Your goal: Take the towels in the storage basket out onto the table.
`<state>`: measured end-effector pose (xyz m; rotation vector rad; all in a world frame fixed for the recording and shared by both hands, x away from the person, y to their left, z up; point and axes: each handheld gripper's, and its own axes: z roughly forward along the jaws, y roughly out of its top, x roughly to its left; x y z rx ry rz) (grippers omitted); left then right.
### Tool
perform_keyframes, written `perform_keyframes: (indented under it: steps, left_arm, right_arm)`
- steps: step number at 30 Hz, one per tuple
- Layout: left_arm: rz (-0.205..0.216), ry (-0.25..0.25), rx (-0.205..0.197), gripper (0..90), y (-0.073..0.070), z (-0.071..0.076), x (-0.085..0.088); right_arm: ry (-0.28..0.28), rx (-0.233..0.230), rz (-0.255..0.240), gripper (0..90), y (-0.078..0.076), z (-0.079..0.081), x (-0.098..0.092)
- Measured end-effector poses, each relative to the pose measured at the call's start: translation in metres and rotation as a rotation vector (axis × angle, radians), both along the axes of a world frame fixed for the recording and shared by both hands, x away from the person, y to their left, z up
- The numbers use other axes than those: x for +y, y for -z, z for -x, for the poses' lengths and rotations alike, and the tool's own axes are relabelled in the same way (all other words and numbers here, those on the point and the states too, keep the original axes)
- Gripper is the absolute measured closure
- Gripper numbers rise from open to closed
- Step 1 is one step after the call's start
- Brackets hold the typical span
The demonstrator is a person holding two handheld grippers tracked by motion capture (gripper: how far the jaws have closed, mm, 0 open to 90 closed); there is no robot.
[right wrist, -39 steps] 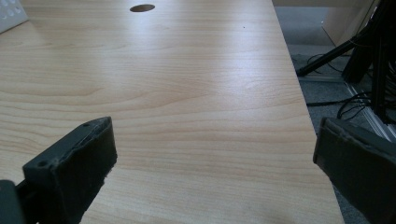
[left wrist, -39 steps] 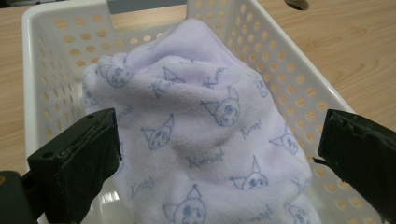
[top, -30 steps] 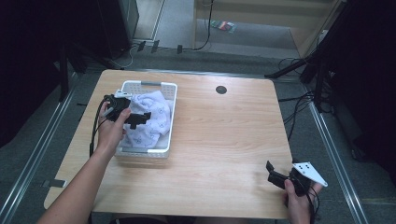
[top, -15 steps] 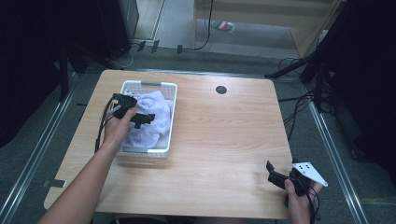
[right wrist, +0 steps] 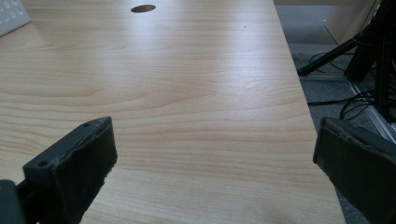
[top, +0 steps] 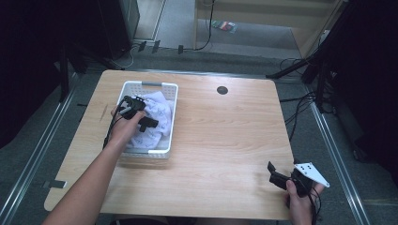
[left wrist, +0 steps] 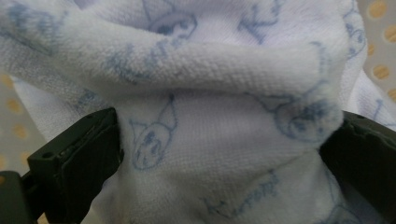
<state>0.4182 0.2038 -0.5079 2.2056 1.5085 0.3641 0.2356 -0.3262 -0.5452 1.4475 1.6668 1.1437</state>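
two grippers work at a wooden table [top: 225, 140]. the left gripper [left wrist: 219, 154] is down inside a white basket [top: 172, 123], its jaws spread wide with a thick fold of cloth [left wrist: 219, 93] bulging between them; the cloth touches both inner faces, but the jaws have not closed on it. the right gripper [right wrist: 215, 168] hangs low over the bare tabletop near the front right corner, jaws spread wide with nothing between them.

the cloth is soft white terry with a nubby pile, printed in pale blue with small cartoon faces and script. it lies bunched and rumpled in the basket. the basket is rectangular plastic with rows of small round holes in its walls and a grey bar at the far end; it sits on the left half of the table. the tabletop is light wood grain, smooth with a slight sheen, rounded at the corners, with a dark round hole [top: 222, 90] near the far edge. a grey three-cornered plate [top: 311, 173] tops the right gripper.

compared with half a second ago, the left hand [top: 123, 129] has pushed a little deeper into the cloth, while the right gripper has kept its place.
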Motion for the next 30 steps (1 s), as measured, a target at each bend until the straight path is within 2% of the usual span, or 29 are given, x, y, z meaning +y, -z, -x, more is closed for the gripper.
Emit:
perform_keyframes:
  steps: [3, 7, 12, 18, 20, 22, 25, 27, 30]
  left_arm:
    - [-0.003, 0.010, 0.014, 0.0, 0.005, -0.002, -0.001]
    - [0.001, -0.016, 0.028, 0.0, 0.009, -0.004, -0.003]
    - [-0.002, -0.010, 0.034, 0.0, 0.011, -0.005, -0.006]
    - [0.010, -0.016, 0.075, 1.1, 0.013, -0.007, -0.007]
    - [0.035, -0.013, 0.098, 7.2, 0.012, -0.007, -0.007]
    - [0.040, -0.006, 0.096, 12.6, 0.010, -0.006, -0.006]
    - [0.072, 0.019, 0.092, 31.2, 0.006, -0.004, -0.006]
    - [0.092, 0.026, 0.104, 43.9, 0.005, -0.004, -0.005]
    - [0.092, 0.031, 0.104, 54.0, 0.003, -0.003, -0.008]
  right_arm:
    - [0.001, 0.000, -0.001, 0.0, 0.000, 0.000, 0.000]
    - [0.000, 0.002, -0.002, 0.0, 0.000, 0.000, 0.000]
    - [-0.001, 0.003, -0.001, 0.0, 0.000, -0.001, 0.000]
    - [0.003, 0.007, -0.005, 0.0, 0.000, -0.001, 0.000]
    - [0.004, 0.007, -0.004, 0.0, 0.000, -0.001, 0.000]
    - [0.006, 0.010, -0.007, 0.0, 0.000, -0.001, 0.000]
    - [0.006, 0.010, -0.007, 0.0, 0.000, -0.001, -0.001]
    - [0.008, 0.016, -0.008, 0.0, 0.000, -0.001, -0.001]
    - [0.009, 0.017, -0.008, 0.0, 0.000, -0.002, 0.000]
